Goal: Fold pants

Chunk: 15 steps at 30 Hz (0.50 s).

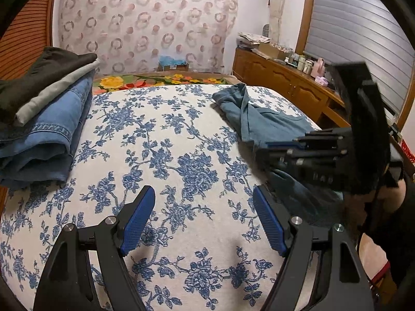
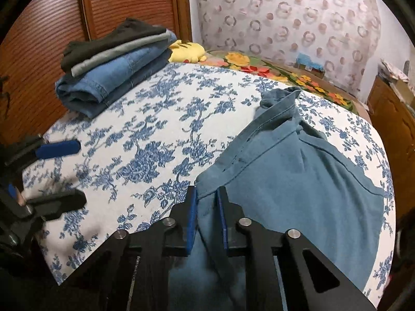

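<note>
Teal pants (image 2: 298,181) lie rumpled on the right half of the bed (image 2: 160,140), one end bunched up toward the far edge, the near end drawn into the right gripper (image 2: 207,215), whose blue pads are pressed together on a fold of the cloth. Judged purpose: holding one corner so the piece can be pulled flat or lifted before folding (no fold made yet, as far as the cloth shows). Left gripper (image 1: 203,220) hangs over bare floral sheet, fingers spread wide, nothing between them; likely free to take a second corner. A stack of folded clothes (image 1: 44,119) sits at the far left, well apart from the pants, probably to leave working room. Right wrist view shows the pinch itself and a yellow plush toy (image 2: 186,50) behind the stack; left wrist view hides both but shows the right gripper from outside and a wooden cabinet (image 1: 285,83) beside the bed.
</note>
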Available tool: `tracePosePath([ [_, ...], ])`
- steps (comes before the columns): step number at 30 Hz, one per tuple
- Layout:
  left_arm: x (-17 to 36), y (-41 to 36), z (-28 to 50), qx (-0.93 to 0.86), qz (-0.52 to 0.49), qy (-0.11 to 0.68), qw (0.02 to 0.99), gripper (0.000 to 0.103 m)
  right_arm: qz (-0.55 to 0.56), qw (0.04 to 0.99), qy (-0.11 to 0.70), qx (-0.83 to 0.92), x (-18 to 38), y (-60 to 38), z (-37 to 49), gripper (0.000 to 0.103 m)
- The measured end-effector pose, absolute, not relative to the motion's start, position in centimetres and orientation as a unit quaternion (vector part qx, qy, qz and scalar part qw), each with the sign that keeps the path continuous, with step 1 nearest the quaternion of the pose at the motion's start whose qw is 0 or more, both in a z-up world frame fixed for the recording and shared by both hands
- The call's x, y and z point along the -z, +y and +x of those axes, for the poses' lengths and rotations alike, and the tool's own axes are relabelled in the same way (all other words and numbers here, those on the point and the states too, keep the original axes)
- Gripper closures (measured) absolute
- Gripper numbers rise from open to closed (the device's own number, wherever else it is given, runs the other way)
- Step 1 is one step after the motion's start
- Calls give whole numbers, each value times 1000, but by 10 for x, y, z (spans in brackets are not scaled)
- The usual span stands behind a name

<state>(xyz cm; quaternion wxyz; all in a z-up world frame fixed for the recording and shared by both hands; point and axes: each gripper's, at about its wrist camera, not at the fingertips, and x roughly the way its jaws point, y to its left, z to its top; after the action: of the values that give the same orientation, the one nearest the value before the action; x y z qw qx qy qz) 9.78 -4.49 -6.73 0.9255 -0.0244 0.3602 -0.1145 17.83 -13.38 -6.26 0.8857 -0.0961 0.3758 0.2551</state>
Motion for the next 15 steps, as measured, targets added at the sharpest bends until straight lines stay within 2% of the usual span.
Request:
tracePosePath([
  [8,69,-56,98,125,-15,364,923,25,-59,901,352,-248,48,-162,179,98],
  [15,74,-74,107,137,13,372,918,25,-71,912,356,-193,45,-195,188,98],
])
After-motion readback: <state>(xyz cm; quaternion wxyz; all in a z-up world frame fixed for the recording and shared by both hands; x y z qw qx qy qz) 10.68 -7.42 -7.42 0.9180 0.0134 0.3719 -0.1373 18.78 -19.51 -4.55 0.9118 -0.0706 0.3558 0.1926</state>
